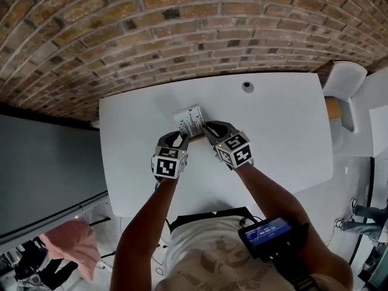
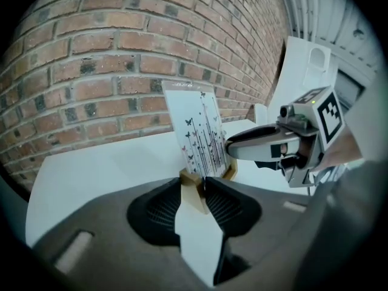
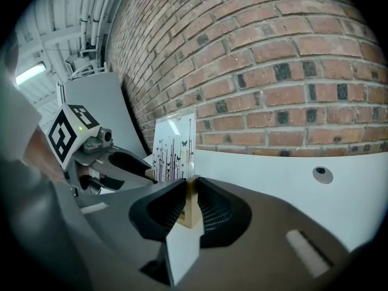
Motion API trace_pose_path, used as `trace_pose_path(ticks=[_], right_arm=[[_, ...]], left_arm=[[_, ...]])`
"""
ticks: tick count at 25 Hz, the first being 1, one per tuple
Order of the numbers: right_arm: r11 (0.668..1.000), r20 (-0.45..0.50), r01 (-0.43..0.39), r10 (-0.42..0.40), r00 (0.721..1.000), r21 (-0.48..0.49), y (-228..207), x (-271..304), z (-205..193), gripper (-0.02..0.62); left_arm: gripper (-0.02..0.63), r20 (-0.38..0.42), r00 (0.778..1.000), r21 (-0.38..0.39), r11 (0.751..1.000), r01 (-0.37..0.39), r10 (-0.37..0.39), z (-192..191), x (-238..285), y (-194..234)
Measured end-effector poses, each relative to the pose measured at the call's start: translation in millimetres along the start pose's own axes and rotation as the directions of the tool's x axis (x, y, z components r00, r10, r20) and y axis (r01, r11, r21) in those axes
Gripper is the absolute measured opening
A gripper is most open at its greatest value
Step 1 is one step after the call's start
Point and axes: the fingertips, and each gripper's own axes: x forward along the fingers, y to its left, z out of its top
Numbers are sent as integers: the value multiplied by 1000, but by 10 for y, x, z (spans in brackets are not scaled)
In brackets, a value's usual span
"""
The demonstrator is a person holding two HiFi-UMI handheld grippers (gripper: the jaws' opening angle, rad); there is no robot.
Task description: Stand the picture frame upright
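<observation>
Your left gripper [image 2: 203,183] is clamping its jaws on the pale wooden bottom edge of the picture frame [image 2: 200,132], a white card printed with black butterflies and grass stems. Your right gripper [image 3: 189,183] is pinching the same wooden edge at the other end, so the frame is sitting right at both sets of fingertips and rising nearly upright between them, leaning slightly. Whether its base is touching the white rectangular table [image 1: 273,120] I cannot tell. You are working with one frame, two grippers and one table. One round grey cable grommet [image 1: 247,86] is sitting well behind the frame, one red-brown brick wall [image 1: 182,29] is running beyond, and one white chair [image 1: 345,83] is standing at the table's right end.
</observation>
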Motion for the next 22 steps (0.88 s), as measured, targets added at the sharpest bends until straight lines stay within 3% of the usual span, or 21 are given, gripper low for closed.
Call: trace_pose_path(ticks=[9,22], right_arm=[[999,4,31,-31,1000,41,-332,340,153,68],[994,25,74,-77,997,84,-801,638,316,69]], left_arm=[[129,-27,1000,122,993,10,-7,261,364,356],[129,-17,1000,223,975,10,-7,632,834,601]])
